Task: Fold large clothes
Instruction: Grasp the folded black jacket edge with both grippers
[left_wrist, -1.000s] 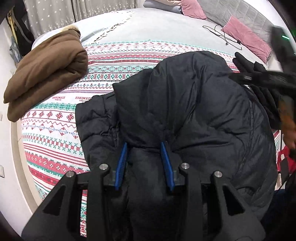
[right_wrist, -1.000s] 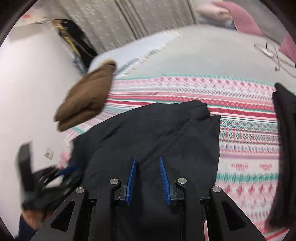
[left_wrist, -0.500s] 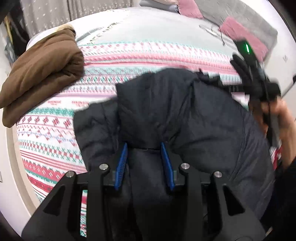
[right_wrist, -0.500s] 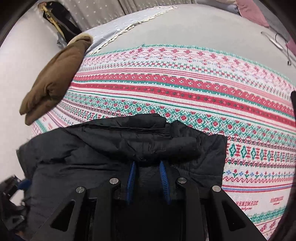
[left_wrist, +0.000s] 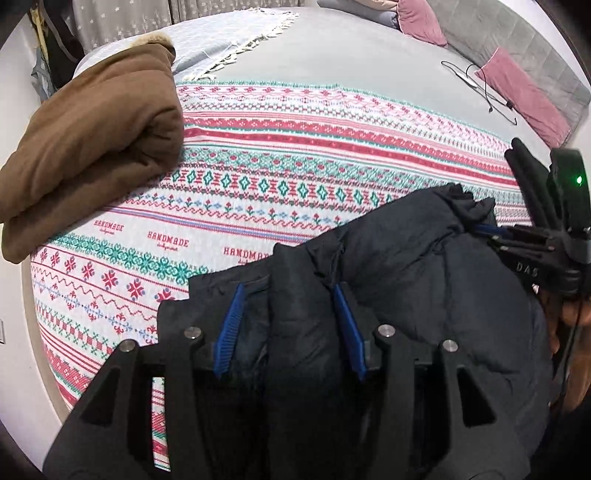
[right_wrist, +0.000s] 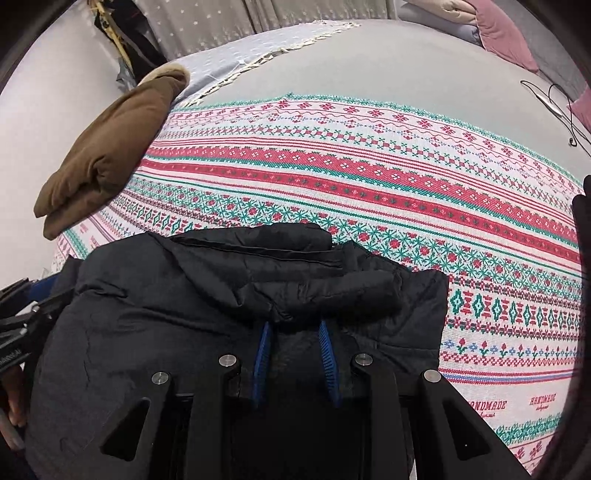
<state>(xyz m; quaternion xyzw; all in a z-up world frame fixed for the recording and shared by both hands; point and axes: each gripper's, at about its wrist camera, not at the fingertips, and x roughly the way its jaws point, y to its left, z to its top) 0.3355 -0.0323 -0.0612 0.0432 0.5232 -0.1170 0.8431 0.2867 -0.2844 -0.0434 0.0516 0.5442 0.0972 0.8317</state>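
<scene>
Patterned bedspread (left_wrist: 295, 177) carries the black puffer jacket (left_wrist: 406, 266) lengthwise between your grippers: left gripper (left_wrist: 291, 325) opening around a fold, right gripper (right_wrist: 295, 362) narrowly pinching its far edge.

Patterned red-and-green blanket (left_wrist: 295, 155) over grey bed (left_wrist: 351, 62), pink pillows (left_wrist: 524, 92) at two o'clock, starred grey curtains (right_wrist: 229, 22) at twelve, white wall (right_wrist: 55, 92) at ten.

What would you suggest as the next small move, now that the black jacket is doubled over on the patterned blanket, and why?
Probably let the right gripper release too and lift both clear. The black jacket lies doubled on the patterned blanket; the left gripper is opening, fabric between its pads, while the right is shut on the fold.
</scene>
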